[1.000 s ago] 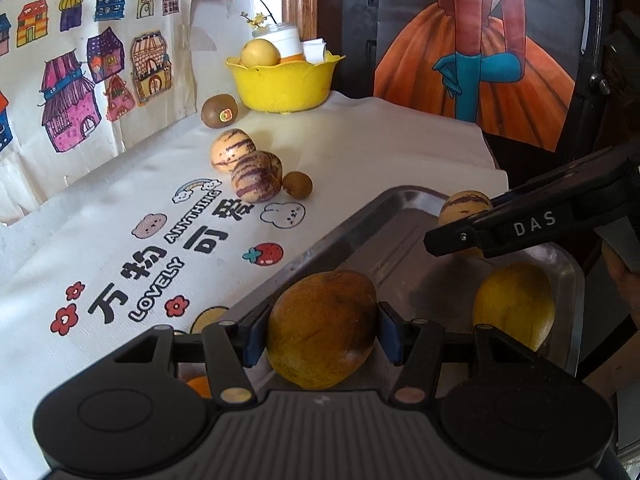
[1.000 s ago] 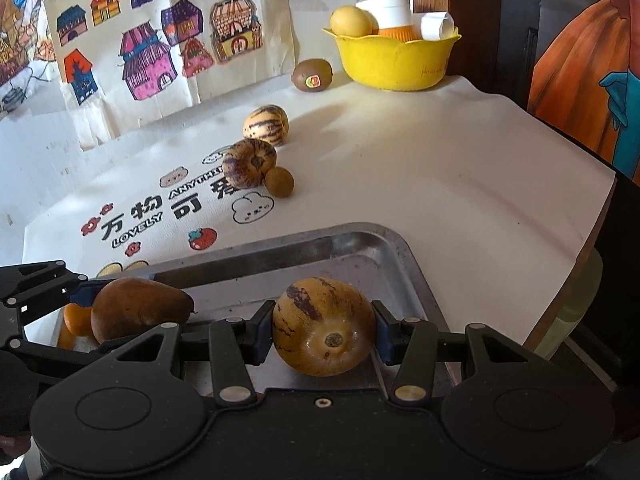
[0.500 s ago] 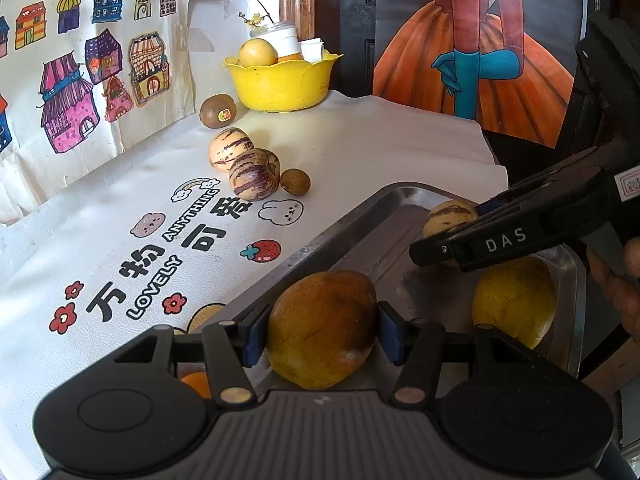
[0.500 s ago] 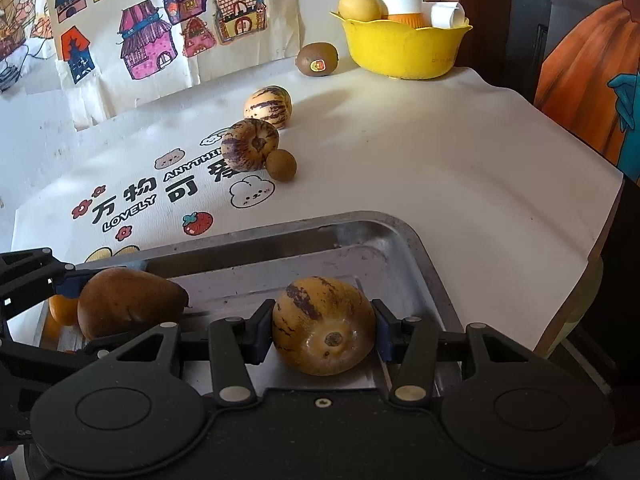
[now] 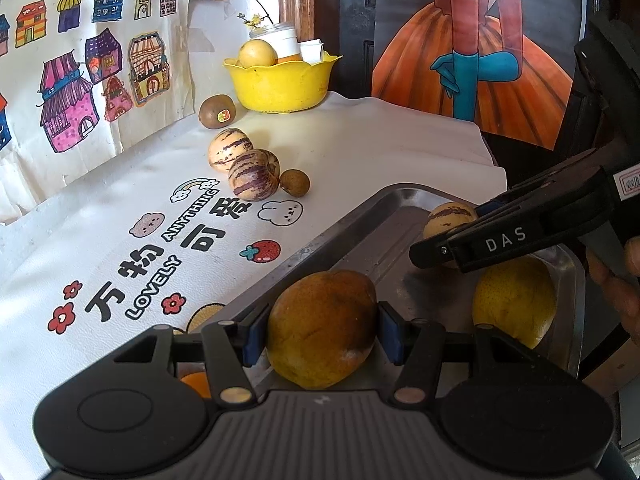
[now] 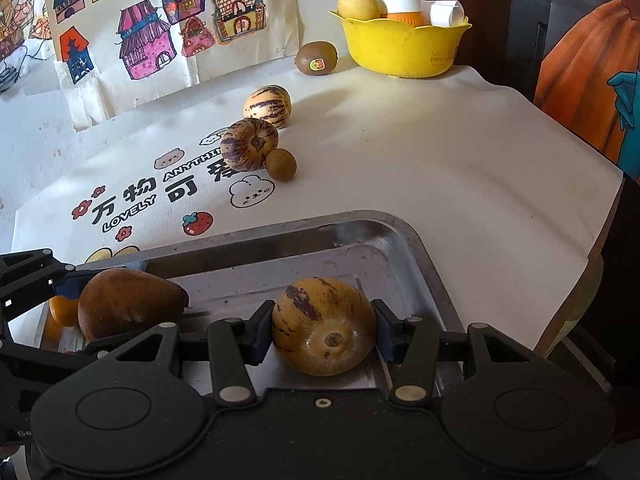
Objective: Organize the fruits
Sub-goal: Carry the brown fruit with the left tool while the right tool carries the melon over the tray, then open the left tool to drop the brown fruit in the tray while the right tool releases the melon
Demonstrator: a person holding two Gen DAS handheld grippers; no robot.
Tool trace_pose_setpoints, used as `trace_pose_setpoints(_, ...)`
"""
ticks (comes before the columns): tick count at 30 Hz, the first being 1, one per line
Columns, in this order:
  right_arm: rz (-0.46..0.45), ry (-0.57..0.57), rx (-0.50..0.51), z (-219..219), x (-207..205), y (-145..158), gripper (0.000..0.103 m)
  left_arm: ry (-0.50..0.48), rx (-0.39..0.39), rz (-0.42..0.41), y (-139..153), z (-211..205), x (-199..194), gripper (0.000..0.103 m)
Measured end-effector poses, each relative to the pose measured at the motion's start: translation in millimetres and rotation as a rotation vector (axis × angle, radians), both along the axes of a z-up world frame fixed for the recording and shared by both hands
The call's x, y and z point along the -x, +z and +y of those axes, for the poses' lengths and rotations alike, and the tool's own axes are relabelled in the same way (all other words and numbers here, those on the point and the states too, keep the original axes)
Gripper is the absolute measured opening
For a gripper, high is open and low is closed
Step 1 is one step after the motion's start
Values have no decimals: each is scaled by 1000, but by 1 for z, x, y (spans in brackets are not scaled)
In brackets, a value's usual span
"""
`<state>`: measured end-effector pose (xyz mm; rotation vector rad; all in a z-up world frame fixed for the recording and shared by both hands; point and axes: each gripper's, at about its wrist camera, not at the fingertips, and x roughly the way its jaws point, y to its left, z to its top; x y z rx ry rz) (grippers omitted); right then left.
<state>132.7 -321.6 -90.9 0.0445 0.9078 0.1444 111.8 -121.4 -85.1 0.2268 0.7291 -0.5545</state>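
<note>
Striped melons (image 6: 323, 326): three; kiwis (image 6: 316, 58): one, maybe more.

Bare cloth (image 6: 420, 168) right of striped melons (image 6: 256, 136) open; yellow bowl (image 6: 404, 46) blocks far corner.

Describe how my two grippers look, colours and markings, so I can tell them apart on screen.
Both look alike: matte black bodies with round caps, black linkage arms with brass-coloured pins, and blue pads on the fingers. The left gripper has a ribbed grey top. The right gripper has a plain black top with a small screw; its side reads "DAS" in white, with a white label behind. No cables show.
</note>
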Motion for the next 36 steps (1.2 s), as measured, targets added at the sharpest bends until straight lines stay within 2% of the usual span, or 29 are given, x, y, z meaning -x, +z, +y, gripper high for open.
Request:
trace_pose_setpoints(13,3,-7,-28,-1,1,1,55,-1,-6,-4,0,0,2,62)
trace_pose_setpoints(23,-2,-11,-40,0,3,4,57,11,-10,-21,3,3,4,81)
trace_pose_setpoints(27,-7,-14,-39,-1,4,7,58,13,-10,-26,4,3,6,83)
trace_pose_setpoints(31,-15,-18,-38,-1,5,10,62,12,-11,-31,6,3,7,86)
trace_pose_setpoints(36,-37,-25,-45,-1,8,17,77,15,-7,-38,8,4,9,91)
